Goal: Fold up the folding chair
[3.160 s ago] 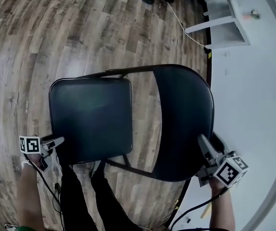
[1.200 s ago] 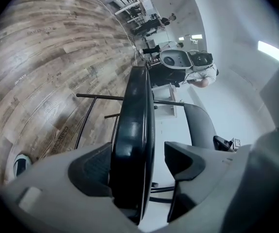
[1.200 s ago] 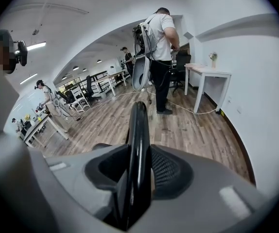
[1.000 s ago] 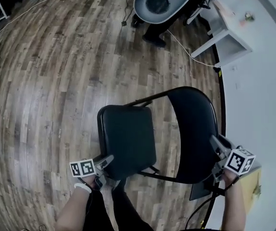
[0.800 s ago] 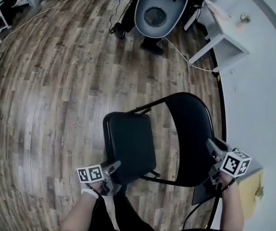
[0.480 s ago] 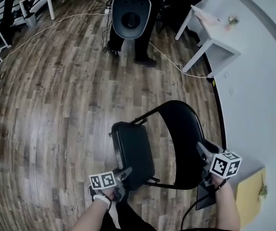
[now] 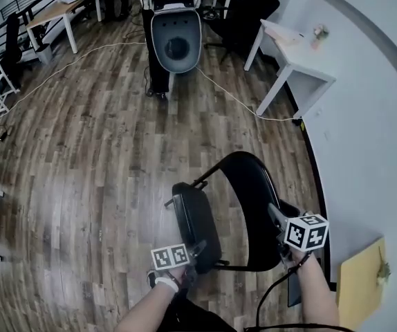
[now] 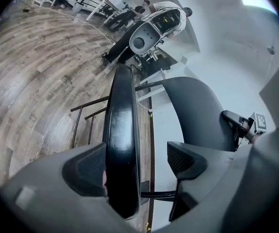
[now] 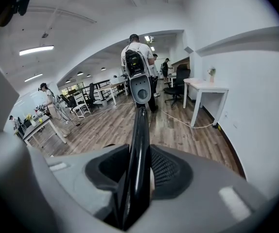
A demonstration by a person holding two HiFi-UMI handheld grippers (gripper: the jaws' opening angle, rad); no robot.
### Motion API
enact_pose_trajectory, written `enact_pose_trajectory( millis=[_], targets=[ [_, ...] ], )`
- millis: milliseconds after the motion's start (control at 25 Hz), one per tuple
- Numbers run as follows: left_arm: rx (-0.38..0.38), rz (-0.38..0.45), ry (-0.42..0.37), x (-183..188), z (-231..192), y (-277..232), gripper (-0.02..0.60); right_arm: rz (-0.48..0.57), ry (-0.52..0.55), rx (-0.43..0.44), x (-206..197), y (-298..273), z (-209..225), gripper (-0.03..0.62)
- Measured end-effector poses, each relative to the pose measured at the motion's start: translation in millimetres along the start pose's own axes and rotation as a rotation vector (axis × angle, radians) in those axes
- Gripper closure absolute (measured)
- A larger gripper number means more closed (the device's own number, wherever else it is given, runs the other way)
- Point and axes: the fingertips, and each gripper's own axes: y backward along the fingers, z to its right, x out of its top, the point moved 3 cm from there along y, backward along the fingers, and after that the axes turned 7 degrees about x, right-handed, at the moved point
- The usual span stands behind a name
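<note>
The black folding chair stands on the wood floor with its seat (image 7: 197, 223) swung up almost on edge, close to the backrest (image 7: 254, 199). My left gripper (image 7: 197, 249) is at the seat's front edge. Its jaws are opening: the seat edge (image 8: 121, 130) lies between them against the left pad, and the right pad (image 8: 185, 159) stands well clear. My right gripper (image 7: 276, 216) is shut on the backrest's top edge (image 9: 140, 144), which runs straight out between both pads. From the left gripper view the backrest (image 8: 198, 110) and the right gripper (image 8: 241, 125) show at the right.
A person (image 7: 174, 19) carrying a white round-shelled device stands ahead on the floor. A white table (image 7: 292, 37) stands by the white wall (image 7: 371, 137) on the right, with a cable (image 7: 233, 95) running across the floor. Desks and chairs (image 7: 53, 12) line the far left.
The seat has swung up from nearly flat to almost upright, toward the backrest. My left gripper rose and moved right with it. The right gripper lifted slightly, still holding the backrest.
</note>
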Motion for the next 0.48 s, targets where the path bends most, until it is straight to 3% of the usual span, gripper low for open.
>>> enact_pose_trajectory(
  millis=[360,480],
  targets=[
    [-0.046,-0.026,0.005,-1.8,44.8,-20.9,0.202,0.005,0.02,-0.011,8.3,5.3,-4.1,0.457],
    [-0.028,-0.025,0.0,-1.5,61.4,-32.1,0.202,0.002,0.026,-0.021,13.2,8.6,6.9,0.457]
  ],
)
